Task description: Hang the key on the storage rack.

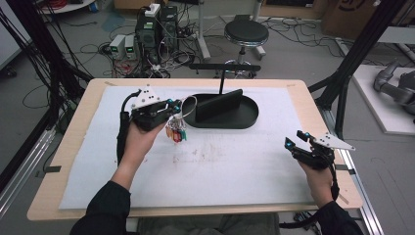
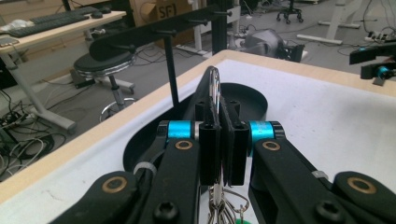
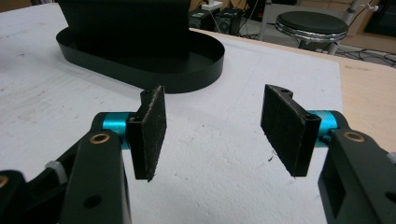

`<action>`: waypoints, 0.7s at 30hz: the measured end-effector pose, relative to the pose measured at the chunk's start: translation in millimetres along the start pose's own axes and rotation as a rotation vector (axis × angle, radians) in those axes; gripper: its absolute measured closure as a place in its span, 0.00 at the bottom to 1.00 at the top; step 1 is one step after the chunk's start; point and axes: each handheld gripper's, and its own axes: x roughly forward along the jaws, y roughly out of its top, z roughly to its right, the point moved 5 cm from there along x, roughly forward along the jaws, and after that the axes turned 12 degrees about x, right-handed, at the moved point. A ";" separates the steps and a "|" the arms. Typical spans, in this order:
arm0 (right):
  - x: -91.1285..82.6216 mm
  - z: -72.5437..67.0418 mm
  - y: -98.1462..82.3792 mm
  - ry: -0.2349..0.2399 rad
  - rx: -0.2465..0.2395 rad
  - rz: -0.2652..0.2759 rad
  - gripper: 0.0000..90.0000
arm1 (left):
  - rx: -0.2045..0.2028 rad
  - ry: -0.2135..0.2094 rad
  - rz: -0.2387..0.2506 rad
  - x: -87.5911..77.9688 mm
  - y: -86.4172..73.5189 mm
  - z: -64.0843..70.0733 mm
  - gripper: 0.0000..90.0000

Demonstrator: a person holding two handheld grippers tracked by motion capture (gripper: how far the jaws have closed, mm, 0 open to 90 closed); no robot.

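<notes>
Forearms enter at six o'clock over the desk (image 1: 274, 161). At twelve o'clock sits the black oval tray (image 1: 247, 120). At ten o'clock the left gripper (image 1: 172, 106) has its fingers clamped on a key ring (image 2: 214, 84), keys (image 1: 176, 133) dangling. At four o'clock the right gripper (image 1: 295, 138) holds its fingers apart, empty.

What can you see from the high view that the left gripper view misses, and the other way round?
High view alone: the colourful tags dangling under the left gripper, both of the person's hands, and the whole white mat. Left gripper view alone: a close look at the jaws pressed shut on the metal key ring, and a desk with a keyboard in the background. Both share: the black oval tray with its peg rack, the round stool, and the right gripper, open above the mat.
</notes>
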 end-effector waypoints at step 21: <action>-1.3 0.9 0.8 0.000 0.007 0.006 0.46 | 0.014 0.037 0.006 22.6 28.6 -32.0 0.96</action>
